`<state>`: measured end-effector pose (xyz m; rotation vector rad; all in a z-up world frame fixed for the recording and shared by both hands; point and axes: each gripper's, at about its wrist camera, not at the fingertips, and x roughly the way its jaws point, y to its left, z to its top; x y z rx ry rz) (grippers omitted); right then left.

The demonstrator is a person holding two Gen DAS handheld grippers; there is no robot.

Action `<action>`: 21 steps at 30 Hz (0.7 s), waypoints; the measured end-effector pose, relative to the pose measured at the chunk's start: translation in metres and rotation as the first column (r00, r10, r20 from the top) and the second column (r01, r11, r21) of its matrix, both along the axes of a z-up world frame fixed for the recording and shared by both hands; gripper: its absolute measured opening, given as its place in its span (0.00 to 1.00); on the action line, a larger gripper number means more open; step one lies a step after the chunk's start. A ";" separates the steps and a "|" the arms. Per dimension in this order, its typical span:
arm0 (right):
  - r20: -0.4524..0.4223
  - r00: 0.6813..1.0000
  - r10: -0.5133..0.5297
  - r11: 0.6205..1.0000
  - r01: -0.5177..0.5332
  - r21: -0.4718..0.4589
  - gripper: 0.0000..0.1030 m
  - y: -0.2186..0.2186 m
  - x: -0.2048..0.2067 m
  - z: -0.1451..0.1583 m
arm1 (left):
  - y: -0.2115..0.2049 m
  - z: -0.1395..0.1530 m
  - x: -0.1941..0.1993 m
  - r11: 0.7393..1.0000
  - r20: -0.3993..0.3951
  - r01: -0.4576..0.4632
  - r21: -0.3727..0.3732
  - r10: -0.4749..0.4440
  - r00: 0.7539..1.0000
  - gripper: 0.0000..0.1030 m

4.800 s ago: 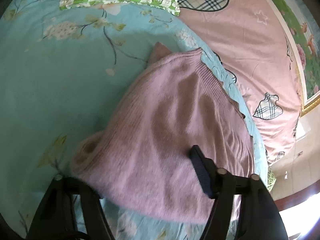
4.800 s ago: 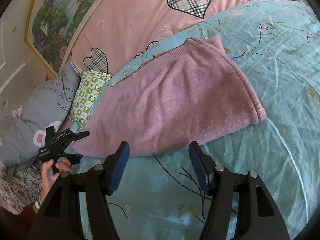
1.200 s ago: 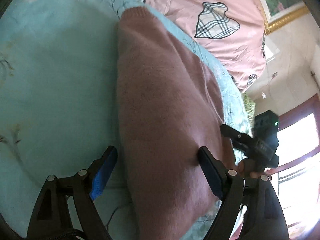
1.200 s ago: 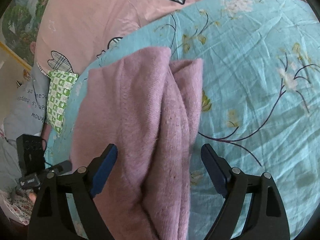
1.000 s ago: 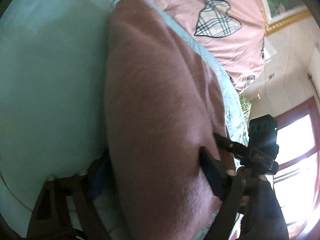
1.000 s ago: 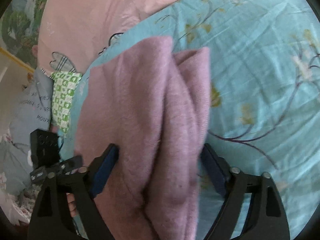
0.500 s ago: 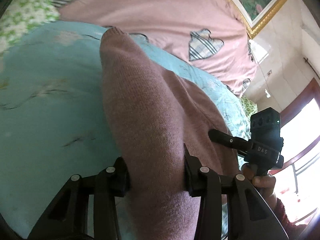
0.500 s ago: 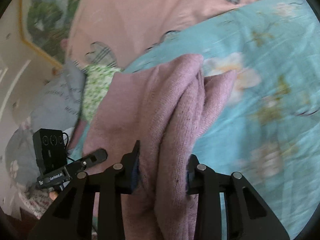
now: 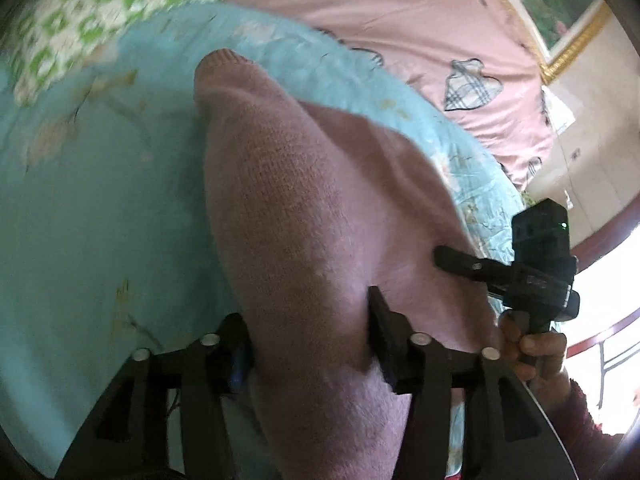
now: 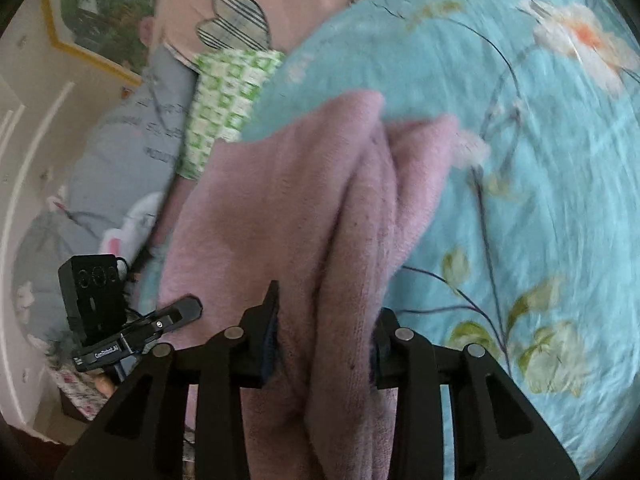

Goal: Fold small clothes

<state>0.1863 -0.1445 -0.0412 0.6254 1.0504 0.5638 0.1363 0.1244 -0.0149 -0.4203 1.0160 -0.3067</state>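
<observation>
Left gripper [image 9: 310, 332] has a thick fold of the fuzzy pink knitted sweater [image 9: 304, 208] bunched between its pads, jaws easing apart. Right gripper [image 10: 324, 332] pinches the other bunched end, jaws easing apart too. The sweater stretches between them over the turquoise floral bedsheet [image 10: 520, 128], pink heart-patterned quilt [image 9: 400, 20] beyond.

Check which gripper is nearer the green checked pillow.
Left. Left gripper on the sweater end nearer the pillow; right gripper on the far end. Both jaws opening, sweater between them.
</observation>
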 end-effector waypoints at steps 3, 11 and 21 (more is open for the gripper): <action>-0.015 0.999 -0.028 0.999 0.028 0.016 0.50 -0.010 -0.008 -0.001 | 0.009 0.000 -0.010 0.999 0.000 -0.045 -0.016 0.045 0.999 0.61; 0.137 0.977 -0.163 0.985 0.169 -0.034 0.54 -0.038 -0.043 0.051 | 0.030 0.014 -0.043 0.987 0.043 -0.156 0.028 0.155 0.987 0.69; 0.080 0.995 -0.064 0.995 0.070 -0.072 0.48 -0.002 -0.032 0.047 | 0.028 0.010 -0.033 0.987 0.011 -0.156 0.047 0.155 0.988 0.72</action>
